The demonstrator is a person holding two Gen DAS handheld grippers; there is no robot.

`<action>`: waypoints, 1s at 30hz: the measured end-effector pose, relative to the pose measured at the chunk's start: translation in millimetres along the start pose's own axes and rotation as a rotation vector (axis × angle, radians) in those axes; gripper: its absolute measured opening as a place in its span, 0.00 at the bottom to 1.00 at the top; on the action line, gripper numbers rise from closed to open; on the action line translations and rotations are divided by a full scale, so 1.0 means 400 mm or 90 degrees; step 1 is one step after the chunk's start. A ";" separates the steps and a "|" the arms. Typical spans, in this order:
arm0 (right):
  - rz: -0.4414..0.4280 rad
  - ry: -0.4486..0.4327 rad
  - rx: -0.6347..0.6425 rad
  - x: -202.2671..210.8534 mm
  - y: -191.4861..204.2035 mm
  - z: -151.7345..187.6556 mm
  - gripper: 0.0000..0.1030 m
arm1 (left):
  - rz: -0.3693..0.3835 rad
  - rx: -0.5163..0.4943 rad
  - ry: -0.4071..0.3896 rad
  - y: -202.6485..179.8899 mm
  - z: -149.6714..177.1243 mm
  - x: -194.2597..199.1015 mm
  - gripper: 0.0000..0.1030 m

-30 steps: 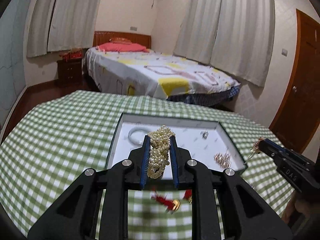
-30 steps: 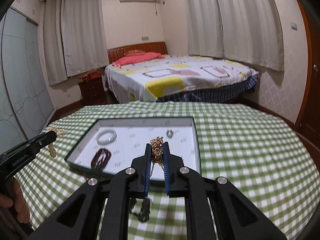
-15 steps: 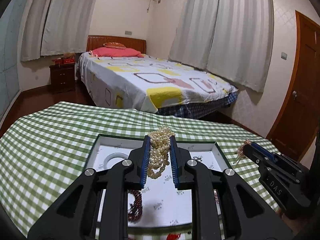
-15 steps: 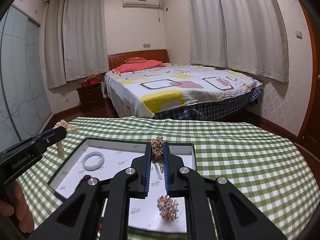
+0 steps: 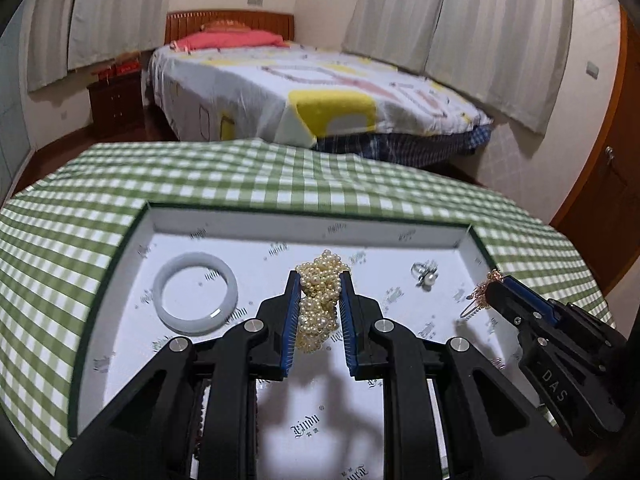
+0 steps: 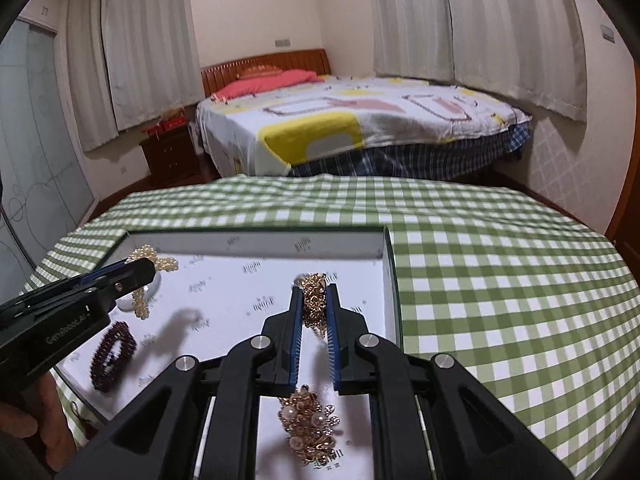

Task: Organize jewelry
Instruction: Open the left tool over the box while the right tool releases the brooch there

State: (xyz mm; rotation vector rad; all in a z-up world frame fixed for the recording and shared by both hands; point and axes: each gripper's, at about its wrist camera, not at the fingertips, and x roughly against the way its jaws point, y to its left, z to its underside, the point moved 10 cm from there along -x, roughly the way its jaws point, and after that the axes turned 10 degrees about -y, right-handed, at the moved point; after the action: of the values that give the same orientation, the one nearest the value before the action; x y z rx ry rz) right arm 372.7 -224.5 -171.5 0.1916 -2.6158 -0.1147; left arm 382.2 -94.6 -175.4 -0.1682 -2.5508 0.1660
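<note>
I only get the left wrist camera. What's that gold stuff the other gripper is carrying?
Observer: It's a gold chain, pinched between the pads of the right gripper, over the white tray.
Operator: Is there something in the tray I can't see properly?
Observer: Yes. A dark red bead bracelet lies on the tray floor towards its near left corner, where your own gripper blocks your view.
Operator: Anything else hiding?
Observer: A gold cluster with pearls lies on the tray floor, just below the right gripper.
</note>
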 end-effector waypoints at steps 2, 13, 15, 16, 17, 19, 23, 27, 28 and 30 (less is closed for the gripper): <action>0.001 0.013 -0.002 -0.010 -0.004 0.009 0.12 | -0.001 0.002 0.018 0.001 0.012 -0.015 0.19; 0.003 0.067 -0.011 -0.043 -0.019 0.052 0.12 | -0.003 0.004 0.084 0.008 0.068 -0.062 0.19; 0.001 0.075 -0.013 -0.048 -0.020 0.057 0.12 | -0.004 0.003 0.085 0.009 0.071 -0.063 0.20; 0.001 0.079 -0.014 -0.051 -0.020 0.059 0.12 | -0.003 0.000 0.085 0.008 0.072 -0.063 0.22; 0.001 0.081 -0.016 -0.053 -0.022 0.059 0.12 | -0.003 -0.004 0.087 0.005 0.071 -0.064 0.24; 0.000 0.083 -0.018 -0.053 -0.024 0.060 0.12 | -0.004 -0.010 0.085 0.004 0.069 -0.061 0.29; -0.001 0.082 -0.015 -0.053 -0.021 0.059 0.17 | -0.003 -0.012 0.083 0.000 0.063 -0.058 0.46; -0.004 0.074 -0.018 -0.046 -0.021 0.055 0.23 | 0.002 -0.012 0.077 -0.002 0.058 -0.051 0.55; -0.003 0.072 -0.019 -0.042 -0.021 0.053 0.23 | 0.003 -0.011 0.075 -0.002 0.058 -0.049 0.57; -0.005 0.063 -0.020 -0.031 -0.018 0.045 0.24 | 0.002 -0.008 0.068 0.000 0.054 -0.038 0.58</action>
State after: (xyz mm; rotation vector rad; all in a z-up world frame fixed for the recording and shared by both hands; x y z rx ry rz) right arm 375.1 -228.7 -193.9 0.1917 -2.5130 -0.1448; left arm 383.0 -98.7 -201.4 -0.1801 -2.4463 0.1389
